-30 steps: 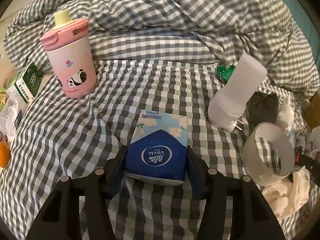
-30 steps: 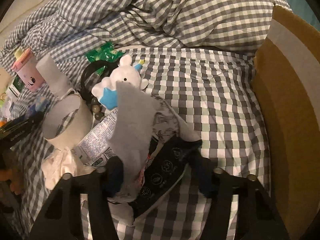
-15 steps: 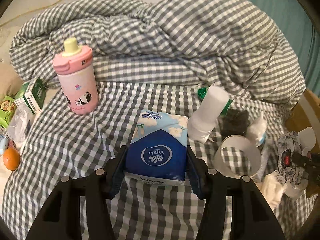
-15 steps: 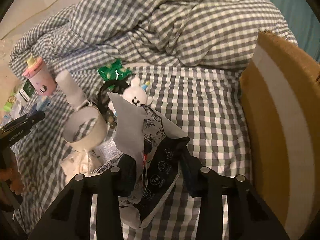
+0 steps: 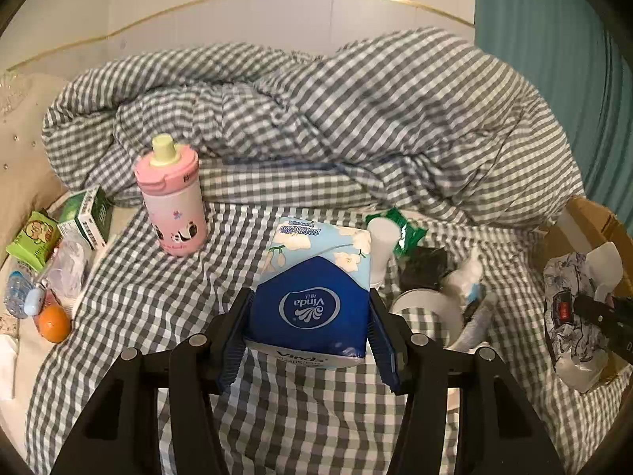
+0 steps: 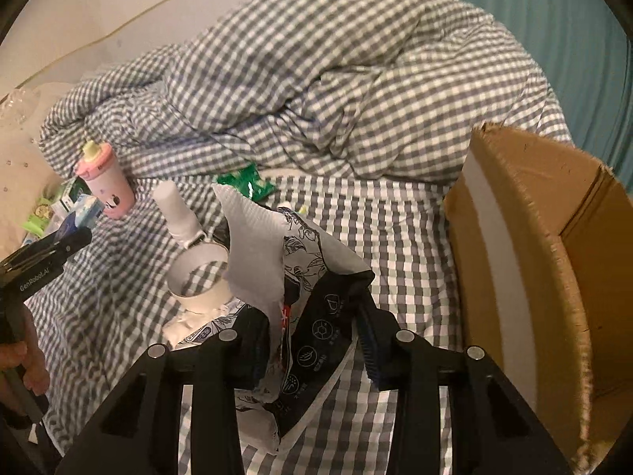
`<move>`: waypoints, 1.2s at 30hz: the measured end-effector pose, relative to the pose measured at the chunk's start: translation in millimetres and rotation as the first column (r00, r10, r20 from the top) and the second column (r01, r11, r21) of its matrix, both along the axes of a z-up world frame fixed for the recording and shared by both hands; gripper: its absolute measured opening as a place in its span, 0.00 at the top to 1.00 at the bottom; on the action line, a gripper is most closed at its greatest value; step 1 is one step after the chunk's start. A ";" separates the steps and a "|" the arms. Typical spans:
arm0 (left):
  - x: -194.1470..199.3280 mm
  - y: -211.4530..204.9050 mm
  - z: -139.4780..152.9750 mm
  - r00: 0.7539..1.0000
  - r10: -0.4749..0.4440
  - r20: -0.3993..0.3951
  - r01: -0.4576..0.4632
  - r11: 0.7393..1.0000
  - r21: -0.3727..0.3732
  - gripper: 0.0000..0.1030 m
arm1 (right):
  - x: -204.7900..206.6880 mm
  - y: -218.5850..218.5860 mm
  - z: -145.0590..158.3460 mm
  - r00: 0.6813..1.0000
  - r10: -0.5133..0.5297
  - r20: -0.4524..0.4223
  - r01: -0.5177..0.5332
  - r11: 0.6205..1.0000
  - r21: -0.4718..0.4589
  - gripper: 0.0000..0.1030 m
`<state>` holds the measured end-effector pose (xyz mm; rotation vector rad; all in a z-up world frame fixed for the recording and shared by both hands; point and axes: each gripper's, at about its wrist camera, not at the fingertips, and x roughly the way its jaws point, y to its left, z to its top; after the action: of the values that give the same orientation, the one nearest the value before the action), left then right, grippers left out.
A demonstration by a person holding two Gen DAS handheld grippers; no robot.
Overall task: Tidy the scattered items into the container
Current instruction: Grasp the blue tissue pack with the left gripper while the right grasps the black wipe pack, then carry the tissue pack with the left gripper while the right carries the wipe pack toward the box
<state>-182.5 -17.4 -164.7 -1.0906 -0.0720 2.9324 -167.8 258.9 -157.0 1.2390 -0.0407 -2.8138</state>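
cardboard box (image 6: 546, 261) lies right of right gripper (image 6: 312, 340), close beside; right hand nearer than left. right jaws narrow, clamped on crumpled printed wrapper (image 6: 304, 277), its long axis running up-forward out of jaws. left gripper (image 5: 308, 332) half-wide, pinching vinda tissue pack (image 5: 312, 289), box far right. versus earlier: both loads higher off checked bedding (image 5: 158, 297), more headboard visible.
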 end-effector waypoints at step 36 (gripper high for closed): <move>125.0 14.6 113.9 0.970 0.018 -0.241 -0.008 0.999 0.044 0.46 | 114.3 -19.8 114.0 0.962 0.083 -0.261 -0.072 0.996 0.051 0.64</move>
<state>-57.5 -2.8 -50.8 -0.7225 -0.1382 3.0336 -53.5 239.2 -43.0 0.8431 0.0778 -2.8958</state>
